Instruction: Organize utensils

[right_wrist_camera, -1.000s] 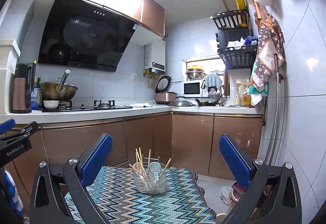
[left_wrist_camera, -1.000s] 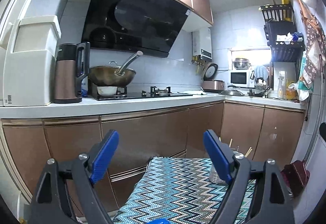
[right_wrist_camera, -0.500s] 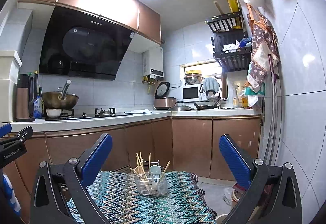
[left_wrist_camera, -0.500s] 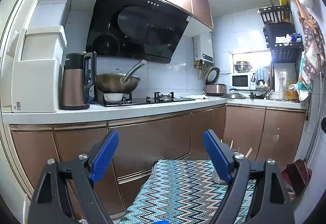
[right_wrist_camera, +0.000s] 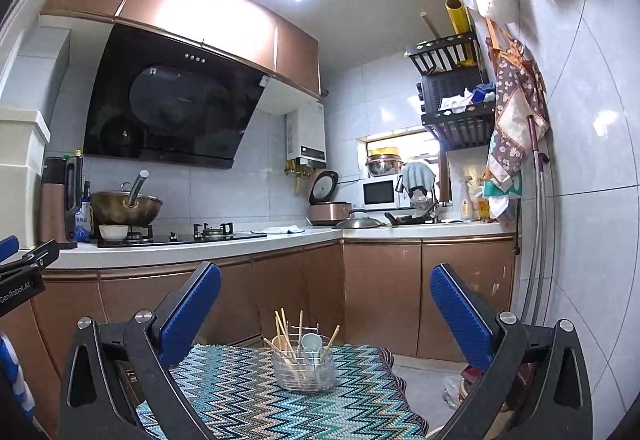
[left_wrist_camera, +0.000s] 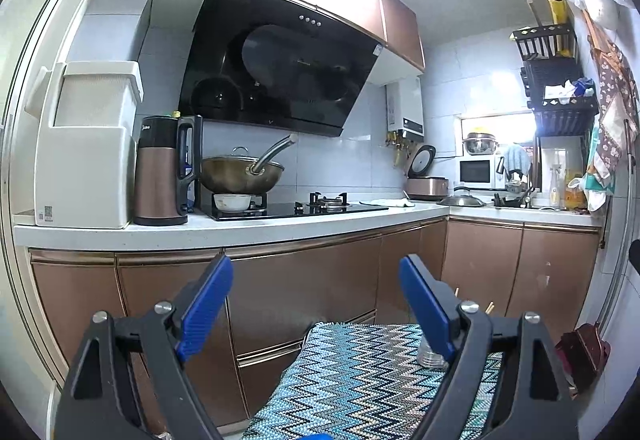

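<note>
Both grippers (left_wrist_camera: 316,300) (right_wrist_camera: 325,304) level, wide apart, above utensil holder (right_wrist_camera: 303,368).

Left gripper (left_wrist_camera: 316,304) held level, jaws spread wide, nothing between the blue pads (left_wrist_camera: 206,306), black finger arms running down to 7 and 5 o'clock of its own view. Right gripper (right_wrist_camera: 324,308) likewise level and wide apart, empty, blue pads (right_wrist_camera: 460,310) facing inward, arms splayed toward 7 and 5 o'clock. In the right wrist view, part of the left gripper's black body and a blue pad tip at 9 o'clock, near the frame edge.
</note>
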`<action>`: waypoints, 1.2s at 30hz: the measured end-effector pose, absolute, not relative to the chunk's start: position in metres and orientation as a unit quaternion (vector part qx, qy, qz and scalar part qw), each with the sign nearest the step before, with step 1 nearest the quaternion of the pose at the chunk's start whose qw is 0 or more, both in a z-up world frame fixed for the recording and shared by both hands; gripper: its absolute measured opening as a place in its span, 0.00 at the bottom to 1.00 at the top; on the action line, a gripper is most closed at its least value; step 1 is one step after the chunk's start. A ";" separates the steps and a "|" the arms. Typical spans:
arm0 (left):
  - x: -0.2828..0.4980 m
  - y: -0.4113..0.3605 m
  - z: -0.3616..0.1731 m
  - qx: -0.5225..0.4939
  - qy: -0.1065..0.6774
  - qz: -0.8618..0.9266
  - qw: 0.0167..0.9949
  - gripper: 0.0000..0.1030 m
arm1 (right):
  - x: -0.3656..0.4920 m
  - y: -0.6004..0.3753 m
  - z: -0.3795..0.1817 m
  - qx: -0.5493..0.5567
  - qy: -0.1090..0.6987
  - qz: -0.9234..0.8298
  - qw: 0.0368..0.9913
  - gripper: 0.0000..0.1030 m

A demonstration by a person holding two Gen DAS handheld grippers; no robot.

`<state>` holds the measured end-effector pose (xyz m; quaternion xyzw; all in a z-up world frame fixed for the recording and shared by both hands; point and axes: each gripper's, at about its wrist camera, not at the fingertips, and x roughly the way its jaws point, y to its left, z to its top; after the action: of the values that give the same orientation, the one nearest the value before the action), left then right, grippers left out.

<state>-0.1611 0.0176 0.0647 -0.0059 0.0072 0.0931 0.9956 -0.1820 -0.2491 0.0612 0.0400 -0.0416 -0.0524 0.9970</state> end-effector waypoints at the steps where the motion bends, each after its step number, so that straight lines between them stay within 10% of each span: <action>1: -0.162 0.018 0.065 -0.006 0.007 0.093 0.996 0.82 | -0.184 -0.249 0.062 0.041 -0.044 -0.052 0.997 1.00; 36: -0.183 0.031 0.064 -0.017 -0.017 0.094 0.995 0.82 | -0.189 -0.250 0.065 0.036 -0.043 -0.048 0.997 1.00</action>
<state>-0.1832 0.0314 0.0644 -0.0166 -0.0169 0.0935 0.9953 -0.1886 -0.2502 0.0652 0.0357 -0.0434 -0.0479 0.9973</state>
